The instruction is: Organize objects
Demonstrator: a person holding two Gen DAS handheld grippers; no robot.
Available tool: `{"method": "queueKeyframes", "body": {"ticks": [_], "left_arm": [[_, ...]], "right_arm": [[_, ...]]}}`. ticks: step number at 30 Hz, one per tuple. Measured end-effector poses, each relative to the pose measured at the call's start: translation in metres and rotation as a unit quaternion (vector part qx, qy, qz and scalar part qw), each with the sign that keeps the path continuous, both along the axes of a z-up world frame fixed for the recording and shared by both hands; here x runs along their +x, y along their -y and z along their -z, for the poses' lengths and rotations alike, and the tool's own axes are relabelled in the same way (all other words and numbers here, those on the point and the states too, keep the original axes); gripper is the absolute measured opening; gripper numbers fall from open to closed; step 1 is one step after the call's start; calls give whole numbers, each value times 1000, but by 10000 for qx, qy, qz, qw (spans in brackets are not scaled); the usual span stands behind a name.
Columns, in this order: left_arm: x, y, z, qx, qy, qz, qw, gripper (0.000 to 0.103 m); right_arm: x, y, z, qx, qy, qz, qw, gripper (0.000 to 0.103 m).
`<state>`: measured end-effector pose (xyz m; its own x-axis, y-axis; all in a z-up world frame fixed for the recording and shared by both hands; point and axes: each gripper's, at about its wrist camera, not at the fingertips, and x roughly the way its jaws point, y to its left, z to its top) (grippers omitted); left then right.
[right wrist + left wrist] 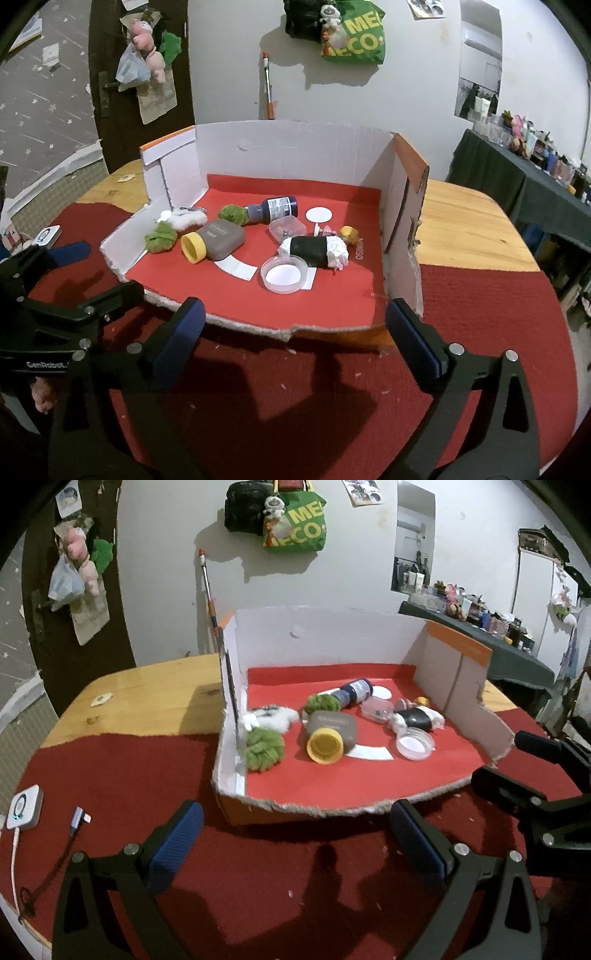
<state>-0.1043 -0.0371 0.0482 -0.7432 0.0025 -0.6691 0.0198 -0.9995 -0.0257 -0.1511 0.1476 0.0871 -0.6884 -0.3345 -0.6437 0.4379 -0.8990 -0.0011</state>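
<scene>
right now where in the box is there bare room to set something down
Free: the red floor along the torn front edge, and the back strip under the rear wall. Crowded: the middle, from the green pompom to the black roll.

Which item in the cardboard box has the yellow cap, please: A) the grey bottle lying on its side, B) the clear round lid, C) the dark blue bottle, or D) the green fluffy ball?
A: the yellow cap sits on the end of the grey bottle, which lies on its side on the box's red floor; the dark blue bottle lies further back.
</scene>
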Motion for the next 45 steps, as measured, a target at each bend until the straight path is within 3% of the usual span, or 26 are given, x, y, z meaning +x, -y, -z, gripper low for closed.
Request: {"method": "queueKeyframes", "body": {"ticks": [45], "left_arm": [[25, -4, 32, 85, 487, 128, 9987, 103]], "right_arm": [[26, -15, 39, 103, 748, 88, 9971, 103]]}}
